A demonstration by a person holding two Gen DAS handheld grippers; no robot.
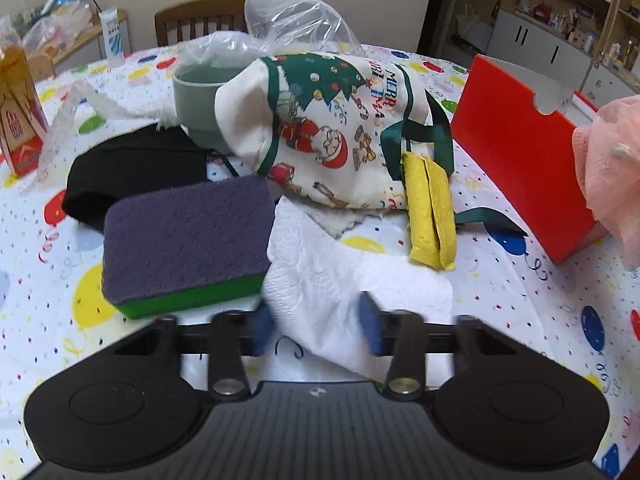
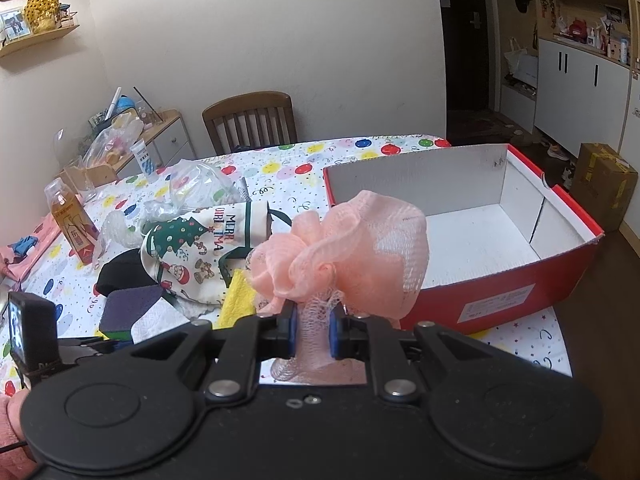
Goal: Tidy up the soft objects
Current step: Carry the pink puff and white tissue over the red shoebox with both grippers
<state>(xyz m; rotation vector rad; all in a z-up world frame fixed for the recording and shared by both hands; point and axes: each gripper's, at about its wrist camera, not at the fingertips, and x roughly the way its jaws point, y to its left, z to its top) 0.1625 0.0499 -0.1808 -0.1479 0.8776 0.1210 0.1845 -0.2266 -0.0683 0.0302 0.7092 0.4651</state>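
Observation:
My right gripper is shut on a pink mesh bath pouf and holds it up just left of the open red box; the pouf also shows at the right edge of the left wrist view. My left gripper is open, its blue pads on either side of a white paper towel on the table. Near it lie a purple and green sponge, a folded yellow cloth, a Christmas print cloth bag and a black cloth.
A grey-green cup and clear plastic bags sit behind the Christmas bag. A drink carton stands at the left. The red box wall rises on the right. A wooden chair stands at the far table edge.

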